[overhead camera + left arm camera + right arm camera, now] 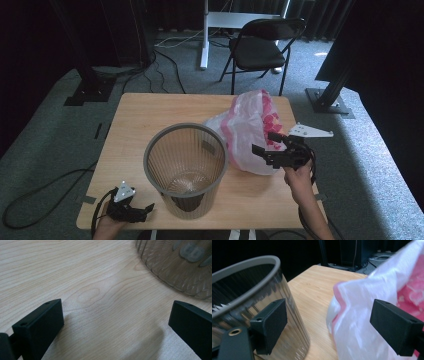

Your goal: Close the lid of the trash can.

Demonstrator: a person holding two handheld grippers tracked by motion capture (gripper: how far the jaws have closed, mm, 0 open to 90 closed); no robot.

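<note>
The right hand-held gripper [263,150] is hovering with its jaws spread wide and gripping nothing, aimed at the near left edge of the pink-and-white plastic bag [250,130], which is lying on the bench [135,115] just right of the ribbed waste bin [186,170]. In the right gripper view one jaw is sitting in front of the bin's wall [262,315] and the other in front of the bag's film [354,322], so a closing pinch is risking a catch on the bin rim rather than the bag, or a nudge that is tipping the light, empty bin towards the left. The film looks thin and slippery; a shallow bite is likely to be sliding off or dragging the whole bag across the bench. The left hand-held gripper [132,210] is resting released at the near left corner, well apart from the bin, so nothing is steadying the bin against a push.
</note>
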